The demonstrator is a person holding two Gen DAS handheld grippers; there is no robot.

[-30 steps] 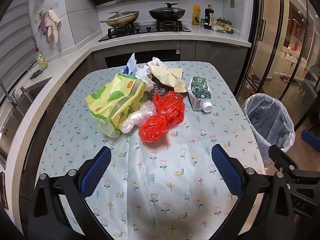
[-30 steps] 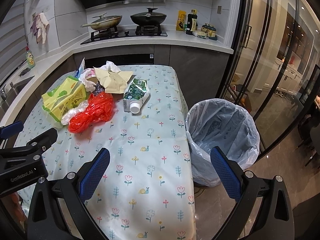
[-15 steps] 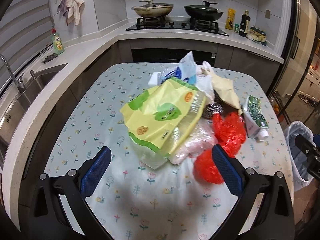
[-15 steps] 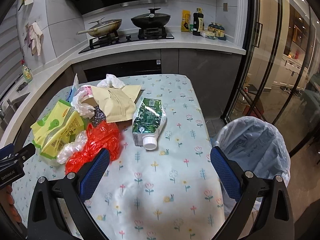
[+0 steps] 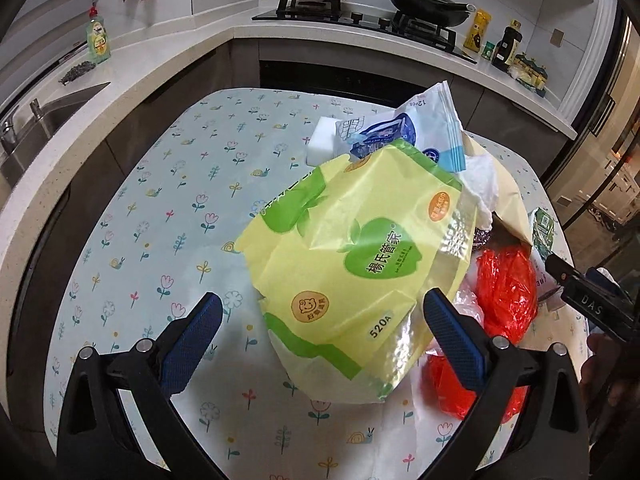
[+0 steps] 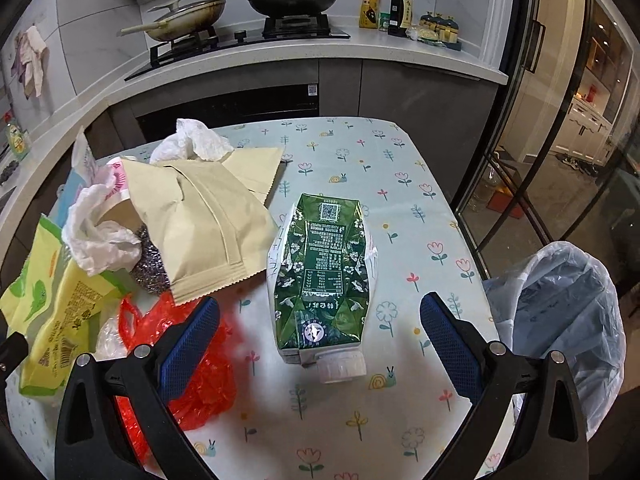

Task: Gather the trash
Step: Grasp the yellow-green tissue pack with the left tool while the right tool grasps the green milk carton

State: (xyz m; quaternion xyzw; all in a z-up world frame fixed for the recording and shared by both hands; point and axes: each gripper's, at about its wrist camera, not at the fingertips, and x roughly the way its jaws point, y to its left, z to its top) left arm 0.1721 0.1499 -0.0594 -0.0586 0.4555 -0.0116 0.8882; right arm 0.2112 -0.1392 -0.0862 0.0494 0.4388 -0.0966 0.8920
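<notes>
Left wrist view: the left gripper [image 5: 320,334] is shown with its jaws spread wide and nothing held between them; the lower end of a yellow-green plastic package [image 5: 356,264] lies in the gap at the lower centre of the frame. The package is seen resting on the floral tabletop [image 5: 168,208], overlapping a red plastic bag [image 5: 506,284] at the right. A blue-and-white pouch [image 5: 424,136] and a white block [image 5: 322,140] are located just behind the package, above centre. Part of the right gripper's body is visible at the right edge.

Right wrist view: the right gripper [image 6: 318,338] is likewise shown with jaws wide apart and empty. A flattened green carton [image 6: 320,272] is seen lying on the tabletop [image 6: 404,184] at frame centre, its white cap [image 6: 342,366] pointing toward the camera; the cap end lies between the two blue pads [image 6: 448,344], touched by neither. A tan paper pouch [image 6: 204,212] is located left of the carton, with crumpled white tissue [image 6: 96,240] and a metal scouring ball [image 6: 150,264] beside it. The red plastic bag [image 6: 192,360] is seen at lower left, partly behind the left finger. A bin lined with a translucent bag [image 6: 560,312] stands beside the tabletop at the right edge of the frame. A hob with two pans [image 6: 240,12] occupies the upper background.
</notes>
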